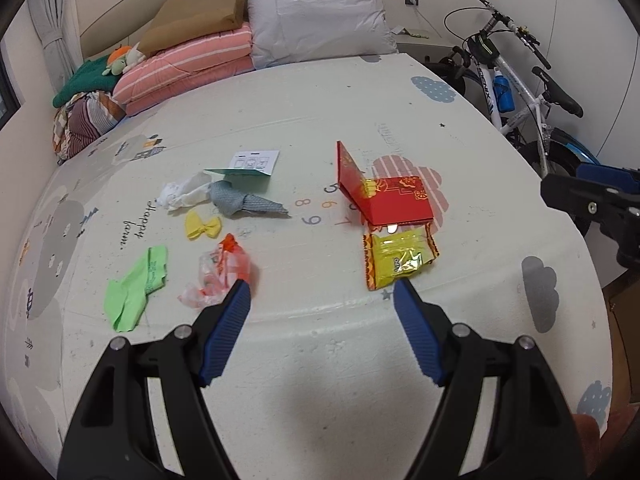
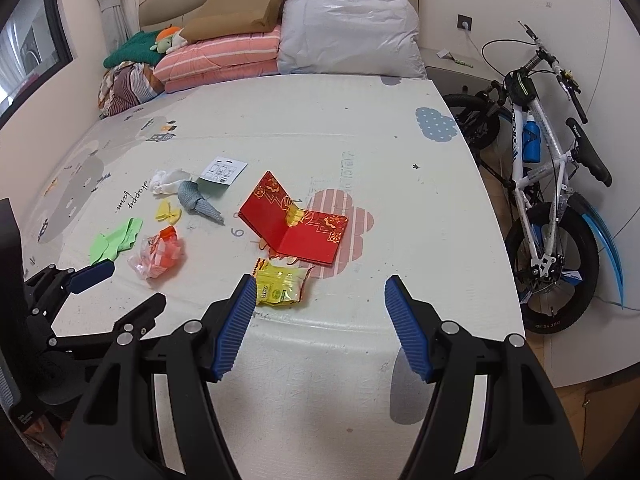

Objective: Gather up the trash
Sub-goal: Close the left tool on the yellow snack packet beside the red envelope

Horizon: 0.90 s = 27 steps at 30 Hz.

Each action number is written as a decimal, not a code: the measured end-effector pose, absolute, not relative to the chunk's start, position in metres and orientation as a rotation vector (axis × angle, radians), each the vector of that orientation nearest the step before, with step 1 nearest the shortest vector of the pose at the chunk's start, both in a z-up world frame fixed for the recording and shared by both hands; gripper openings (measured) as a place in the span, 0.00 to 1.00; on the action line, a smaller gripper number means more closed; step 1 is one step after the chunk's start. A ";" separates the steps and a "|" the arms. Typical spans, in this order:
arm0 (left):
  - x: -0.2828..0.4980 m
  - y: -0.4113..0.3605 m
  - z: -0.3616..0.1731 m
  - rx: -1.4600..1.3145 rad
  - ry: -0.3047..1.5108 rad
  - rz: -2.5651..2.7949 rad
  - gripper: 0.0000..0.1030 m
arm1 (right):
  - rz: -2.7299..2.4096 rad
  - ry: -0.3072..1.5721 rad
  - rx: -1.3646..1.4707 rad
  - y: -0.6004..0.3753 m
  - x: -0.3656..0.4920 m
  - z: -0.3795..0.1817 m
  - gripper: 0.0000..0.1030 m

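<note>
the trash lies scattered over the middle of the play mat [image 1: 320,340], in 2 loose groups. at centre right of the left wrist view sits a yellow snack wrapper [image 1: 400,258], crinkled and shiny with red edging, touching the near edge of an open red box [image 1: 396,200] whose lid stands tilted up; the box looks like the likely place for the trash, which would explain the wrapper lying at its mouth, though that is a guess. to the centre left lie a crumpled clear-and-orange plastic wrapper [image 1: 220,276], a flat green scrap [image 1: 134,292], a yellow bow-shaped candy wrapper [image 1: 203,225], a wad of white tissue [image 1: 184,192], a twisted grey cloth [image 1: 244,202] and a folded leaflet [image 1: 250,166], all near one another. the left gripper [image 1: 322,284] hovers low over the mat with its jaws wide apart and nothing between them, its left fingertip [image 1: 240,292] overlapping the plastic wrapper in view; whether it touches is unclear. the right gripper [image 2: 320,284] is likewise spread open and empty, its left fingertip just beside the yellow wrapper. nothing appears collected yet. pillows and folded bedding [image 1: 192,68] fill the upper part of the frame, and a bicycle [image 2: 548,184] stands at the right.
</note>
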<state>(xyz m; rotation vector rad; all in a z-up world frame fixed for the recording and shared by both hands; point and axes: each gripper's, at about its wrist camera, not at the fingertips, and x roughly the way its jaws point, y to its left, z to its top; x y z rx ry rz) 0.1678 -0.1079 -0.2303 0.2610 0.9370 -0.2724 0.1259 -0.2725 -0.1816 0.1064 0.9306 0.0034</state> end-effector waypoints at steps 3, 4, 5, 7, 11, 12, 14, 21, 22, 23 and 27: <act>0.182 -0.128 -0.255 0.264 0.972 -0.300 0.72 | 0.000 0.948 0.111 -0.285 0.140 -0.195 0.63; 0.186 -0.135 -0.264 0.259 0.986 -0.315 0.72 | -0.001 0.954 0.114 -0.289 0.143 -0.199 0.63; 0.189 -0.141 -0.271 0.255 0.997 -0.327 0.72 | -0.002 0.960 0.116 -0.293 0.146 -0.203 0.63; 0.196 -0.154 -0.285 0.257 1.017 -0.346 0.72 | -0.001 0.974 0.118 -0.299 0.151 -0.211 0.63; 0.209 -0.177 -0.304 0.257 1.048 -0.366 0.72 | 0.002 0.997 0.121 -0.308 0.157 -0.227 0.63; 0.213 -0.181 -0.308 0.252 1.056 -0.368 0.72 | 0.002 1.003 0.124 -0.310 0.158 -0.230 0.63; 0.220 -0.187 -0.315 0.237 1.071 -0.375 0.72 | 0.002 1.015 0.132 -0.314 0.161 -0.237 0.63; 0.240 -0.193 -0.337 0.218 1.094 -0.355 0.69 | -0.003 1.036 0.138 -0.319 0.160 -0.249 0.63; 0.239 -0.194 -0.336 0.232 1.081 -0.352 0.65 | -0.005 1.038 0.136 -0.319 0.160 -0.250 0.63; 0.238 -0.195 -0.335 0.252 1.069 -0.346 0.54 | -0.006 1.041 0.136 -0.318 0.159 -0.250 0.63; 0.237 -0.193 -0.330 0.253 1.068 -0.360 0.35 | -0.009 1.048 0.131 -0.315 0.159 -0.252 0.63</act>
